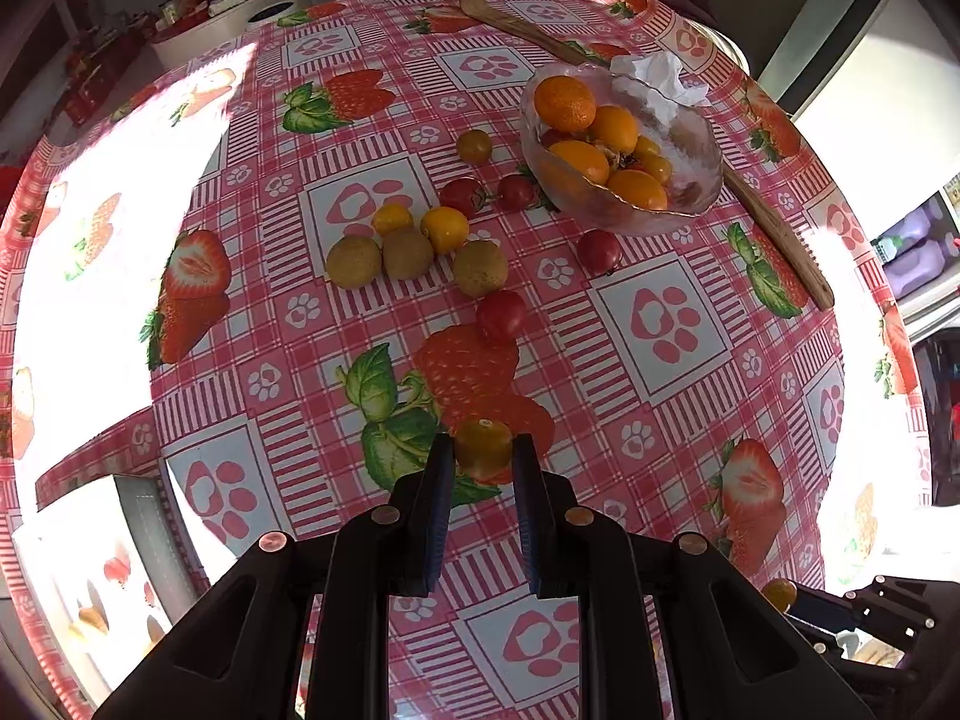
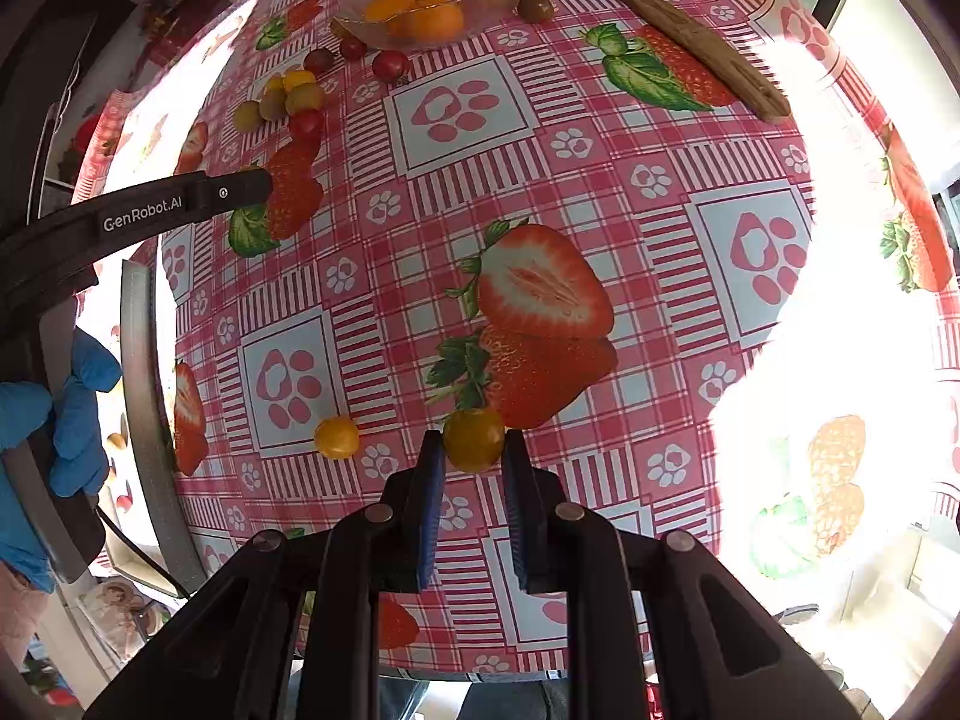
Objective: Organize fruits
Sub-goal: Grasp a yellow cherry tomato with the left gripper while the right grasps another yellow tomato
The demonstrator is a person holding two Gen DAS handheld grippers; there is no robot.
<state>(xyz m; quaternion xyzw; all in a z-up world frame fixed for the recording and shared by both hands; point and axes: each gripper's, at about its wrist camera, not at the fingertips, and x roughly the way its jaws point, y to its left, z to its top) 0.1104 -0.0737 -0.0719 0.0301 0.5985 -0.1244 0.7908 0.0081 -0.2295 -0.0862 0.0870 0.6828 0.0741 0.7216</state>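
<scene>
The left gripper (image 1: 482, 456) is pinched on a small round yellow-orange tomato (image 1: 483, 447), pads seated on opp. sides near its middle, above a printed strawberry on the cloth. The right gripper (image 2: 474, 450) is likewise clamped on a second small yellow-orange tomato (image 2: 473, 439); whether either fruit is clear of the table cannot be told. A loose yellow tomato (image 2: 336, 437) lies just beside the right gripper, on its left in that view.

Farther out, on the pink-checked strawberry-print tablecloth (image 1: 660, 324), a cluster is seen: three brown-green kiwis (image 1: 408, 252), two more yellow tomatoes (image 1: 444, 230) touching them, and several red cherry tomatoes (image 1: 501, 315) scattered btwn cluster and bowl. The clear glass bowl (image 1: 618, 219) holds oranges (image 1: 564, 102) and small yellow fruit; a crumpled white tissue (image 1: 657, 81) rests at its far rim. A long wooden utensil (image 1: 774, 228) lies behind the bowl.

The step in hand is judged to be carrying both pinched tomatoes to the bowl w/ the other yellow fruit. Squeeze should be kept light, since thin skin splits easily. Each should be lifted straight up before being moved across, so the red tomatoes en route are not knocked. Release should be made low over the bowl, one gripper at a time, well clear of the glass rim.
</scene>
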